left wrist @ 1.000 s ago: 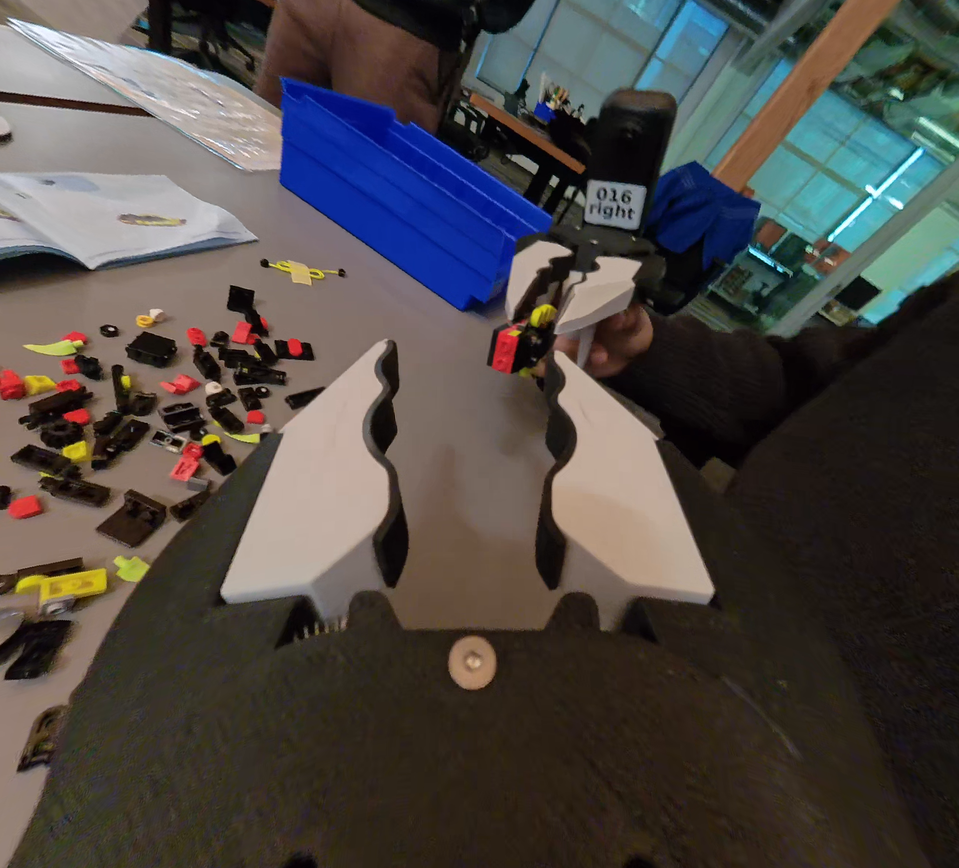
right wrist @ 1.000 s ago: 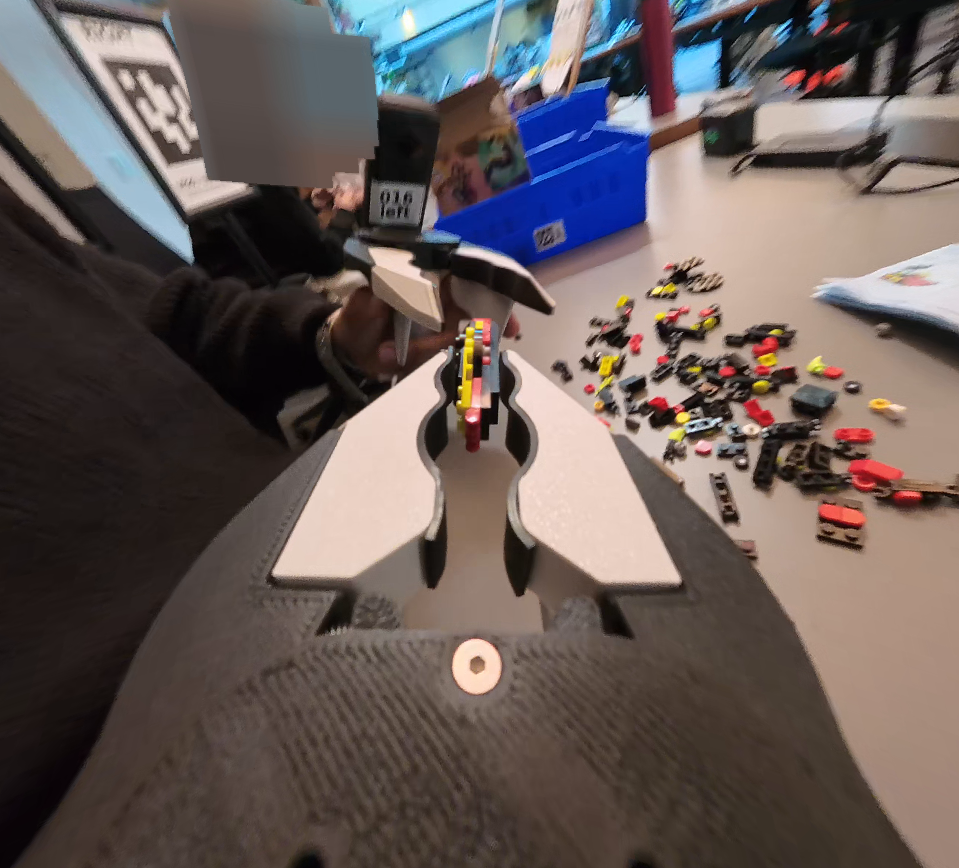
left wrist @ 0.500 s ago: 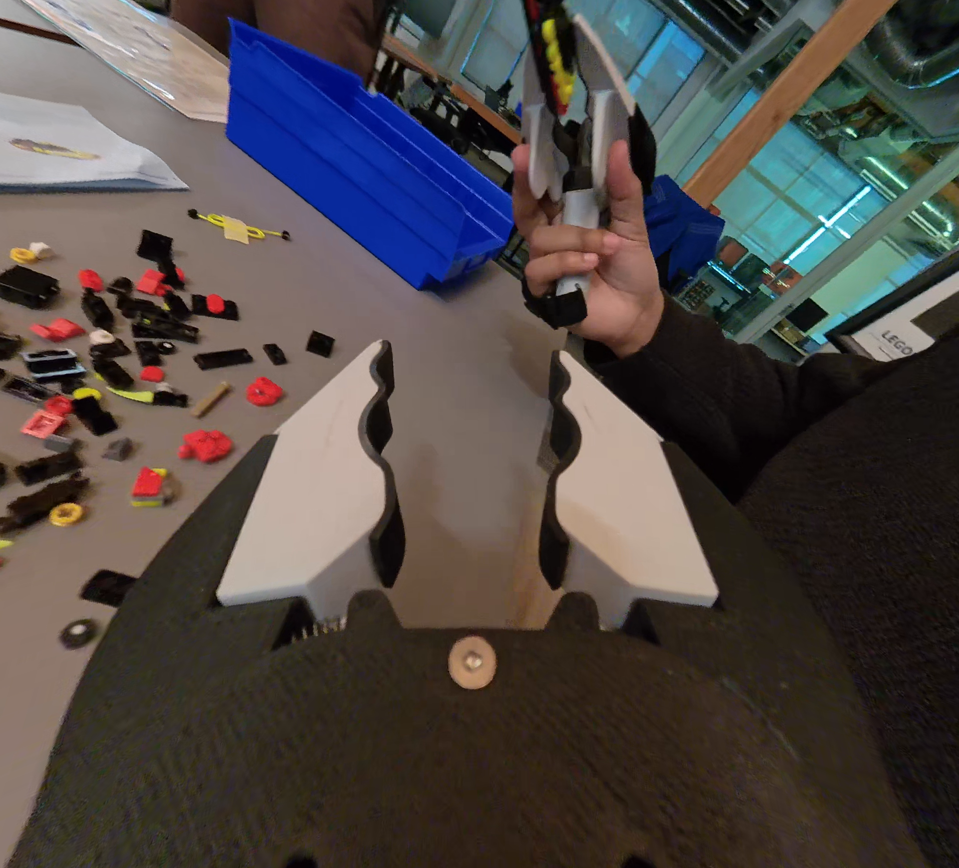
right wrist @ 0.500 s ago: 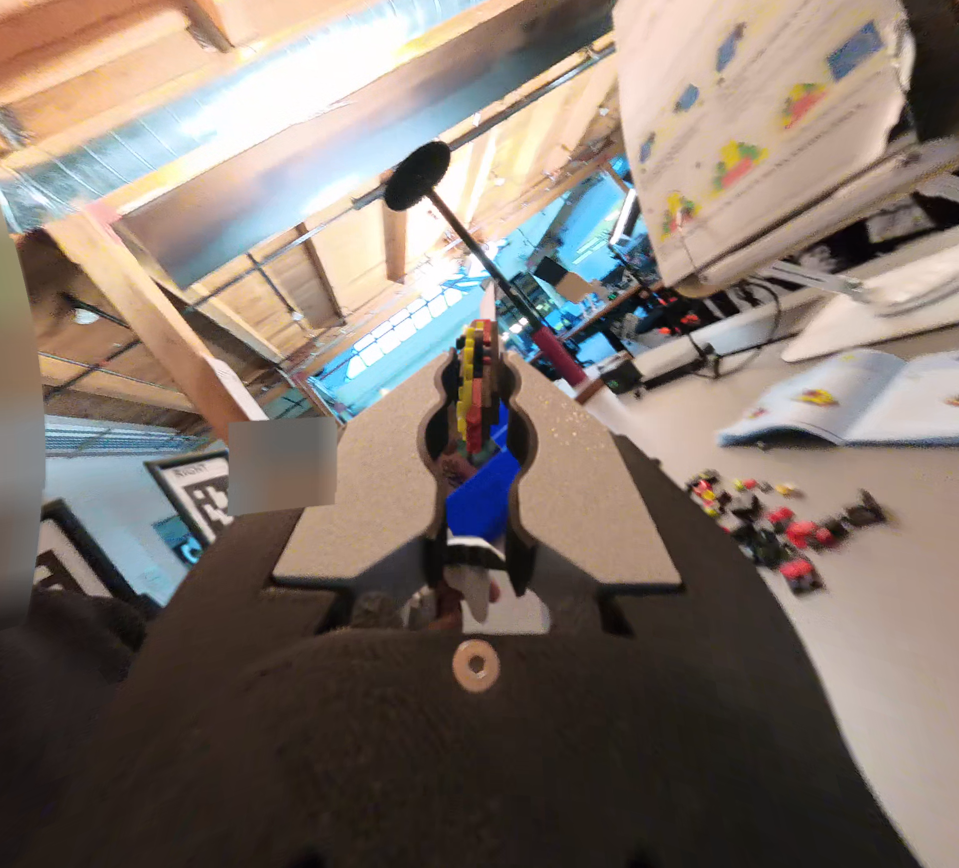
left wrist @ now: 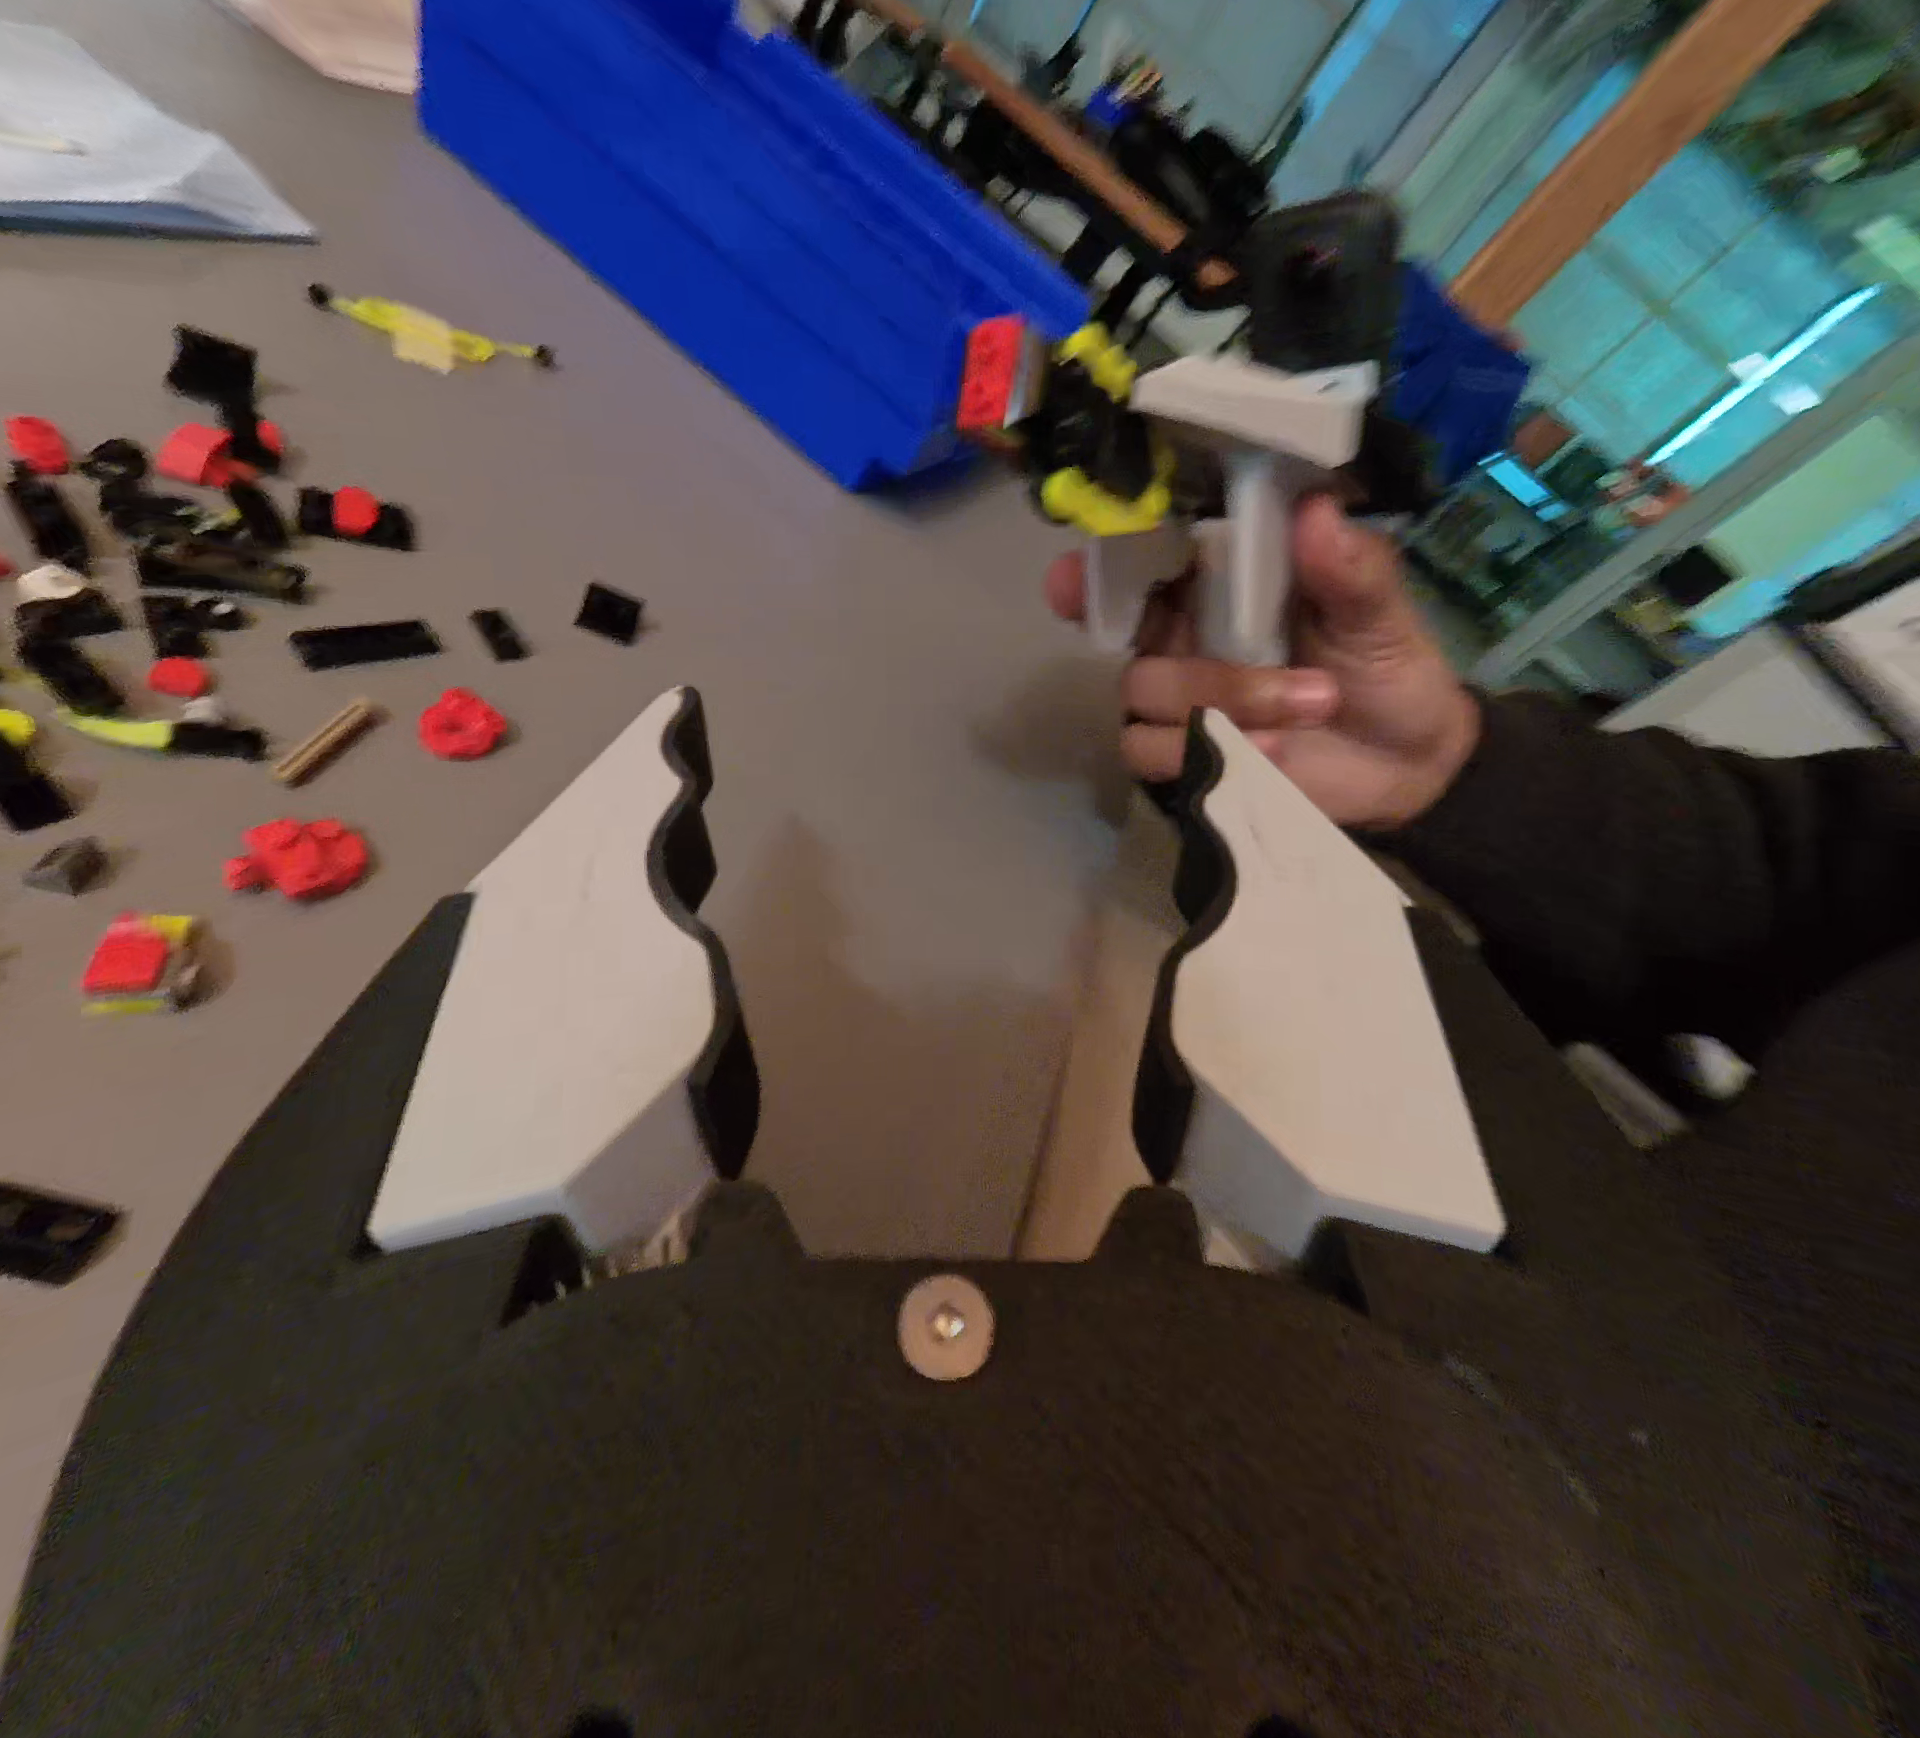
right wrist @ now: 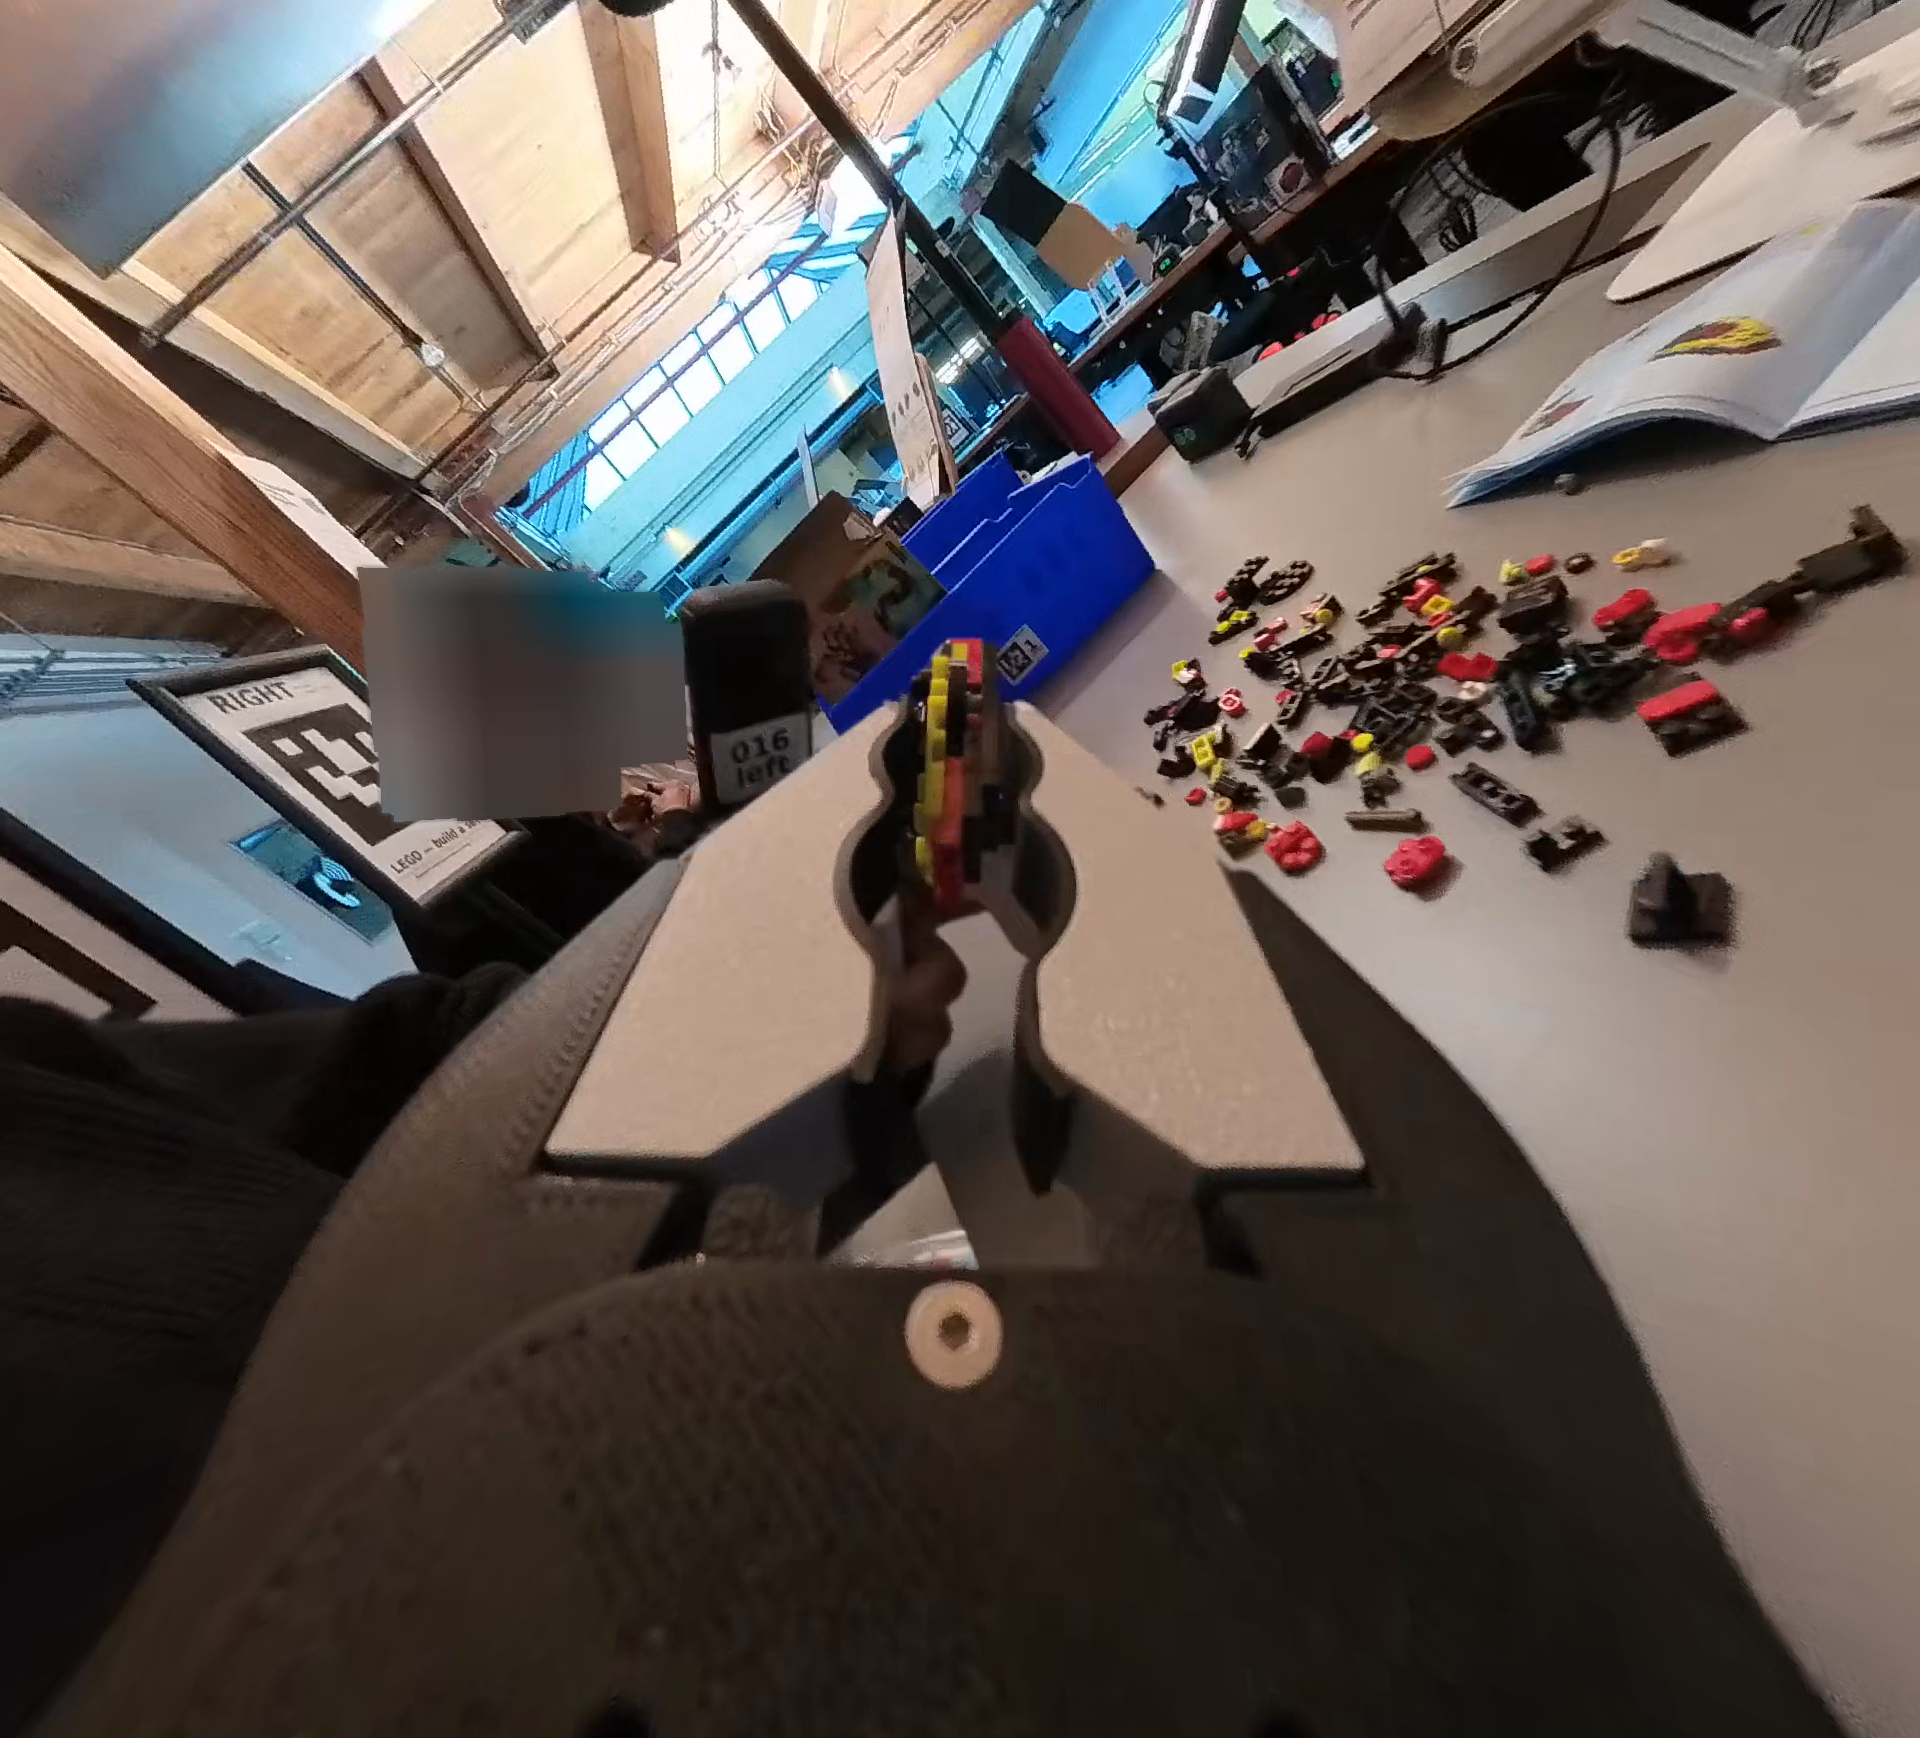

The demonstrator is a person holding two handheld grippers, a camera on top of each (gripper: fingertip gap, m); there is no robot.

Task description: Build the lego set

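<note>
A: Where's the lego build?
B: Clamped in the right gripper, raised above the worktop; its lower end is hidden.
A: Left gripper?
B: Fingers wide, holding nothing.

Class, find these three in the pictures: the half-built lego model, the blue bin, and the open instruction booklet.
lego model (right wrist: 961,779), right wrist view, on its yellow and red edge.
blue bin (left wrist: 665,161), left wrist view, on its long side wall.
instruction booklet (right wrist: 1704,369), right wrist view, on its open page.

A blue plastic bin is seen standing on the grey surface, an open booklet lies farther along it, and a framed marker board is propped beyond the edge.
</note>
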